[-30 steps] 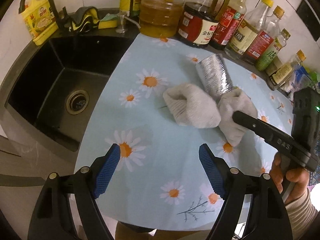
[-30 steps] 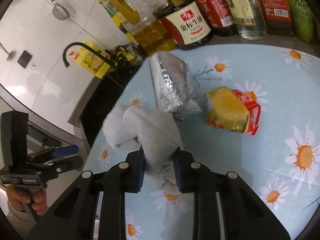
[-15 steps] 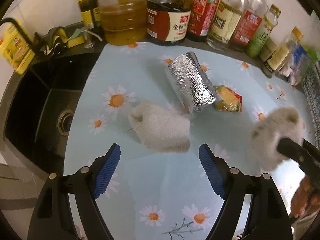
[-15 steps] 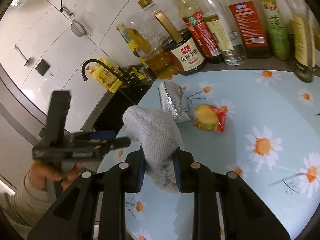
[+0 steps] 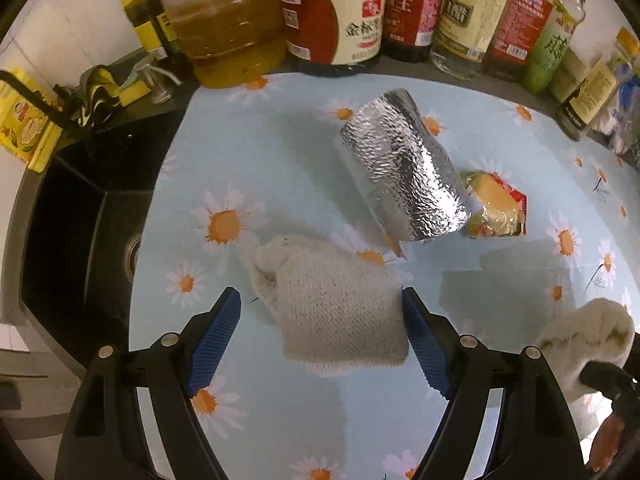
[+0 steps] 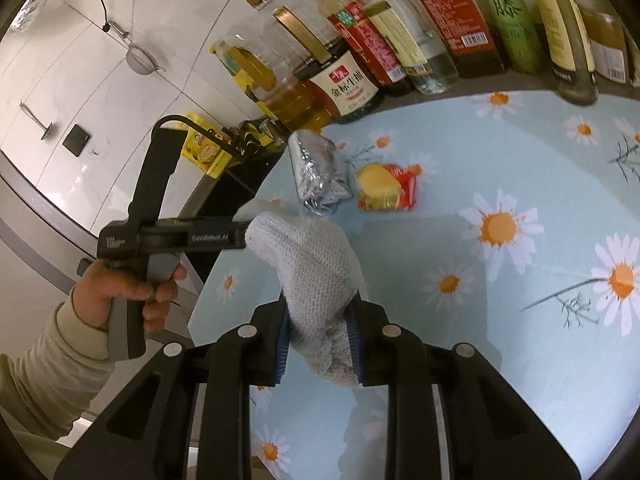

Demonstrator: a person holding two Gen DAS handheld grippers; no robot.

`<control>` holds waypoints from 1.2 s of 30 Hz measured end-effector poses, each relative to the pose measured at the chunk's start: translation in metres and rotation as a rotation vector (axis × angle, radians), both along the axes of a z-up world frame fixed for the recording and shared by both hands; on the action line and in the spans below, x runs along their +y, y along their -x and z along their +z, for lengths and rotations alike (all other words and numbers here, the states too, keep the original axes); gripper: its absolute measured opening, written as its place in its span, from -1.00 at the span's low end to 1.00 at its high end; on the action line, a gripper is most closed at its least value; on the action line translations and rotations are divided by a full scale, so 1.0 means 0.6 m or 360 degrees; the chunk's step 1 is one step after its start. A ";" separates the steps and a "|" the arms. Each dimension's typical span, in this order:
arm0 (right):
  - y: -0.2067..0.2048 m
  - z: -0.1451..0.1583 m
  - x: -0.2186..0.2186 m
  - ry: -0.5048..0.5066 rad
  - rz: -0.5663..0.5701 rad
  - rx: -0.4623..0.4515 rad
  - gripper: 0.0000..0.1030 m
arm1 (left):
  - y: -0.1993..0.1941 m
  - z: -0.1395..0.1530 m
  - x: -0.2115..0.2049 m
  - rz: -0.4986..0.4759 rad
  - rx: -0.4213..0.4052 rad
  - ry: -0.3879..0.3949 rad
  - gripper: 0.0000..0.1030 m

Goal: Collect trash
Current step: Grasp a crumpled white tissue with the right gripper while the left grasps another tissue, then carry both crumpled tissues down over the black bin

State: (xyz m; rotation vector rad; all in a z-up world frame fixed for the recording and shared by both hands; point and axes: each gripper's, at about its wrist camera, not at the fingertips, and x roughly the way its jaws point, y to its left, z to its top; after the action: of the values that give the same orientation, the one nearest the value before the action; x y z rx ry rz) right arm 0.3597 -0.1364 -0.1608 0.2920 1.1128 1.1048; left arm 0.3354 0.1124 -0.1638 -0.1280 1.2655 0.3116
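A crumpled off-white knitted cloth (image 5: 340,312) lies on the pale blue daisy-print table cover (image 5: 280,140), close in front of the left gripper (image 5: 321,342). That gripper's blue-padded fingers (image 5: 214,340) stand wide apart, one on each side of the cloth; the right-hand pad sits right at the cloth's edge, though actual contact cannot be judged from this view.

A second off-white knitted cloth (image 6: 316,276) is clamped between the blue pads of the right gripper (image 6: 318,344), held up off the cover, its upper end bulging above the fingers. In the left wrist view this same cloth (image 5: 588,340) shows at the lower right edge.

Beyond the lying cloth, a crinkled silver foil bag (image 5: 404,172) rests on its side on the cover. Just beside the bag's nearer end lies a crumpled yellow and red snack wrapper (image 5: 496,210), seemingly touching it.

Along the back of the cover stands a row of condiment bottles, among them a large clear jug of golden oil (image 5: 228,28) and a dark soy sauce jug with a red and white label (image 5: 332,20). To the left lies a black sink (image 5: 84,220), with a yellow dish soap bottle (image 5: 24,128) at its far corner.
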 end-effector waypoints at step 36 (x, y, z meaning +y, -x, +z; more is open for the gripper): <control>0.107 0.029 0.006 0.0262 -0.0294 -0.0004 -0.49 | 0.168 0.091 -0.016 -0.0235 -0.0400 0.0316 -0.18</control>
State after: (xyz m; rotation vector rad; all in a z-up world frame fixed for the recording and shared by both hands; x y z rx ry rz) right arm 0.2957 -0.1330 -0.1435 0.2576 1.1434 0.8452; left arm 0.2349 0.1031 -0.1094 -0.2352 1.0474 0.0397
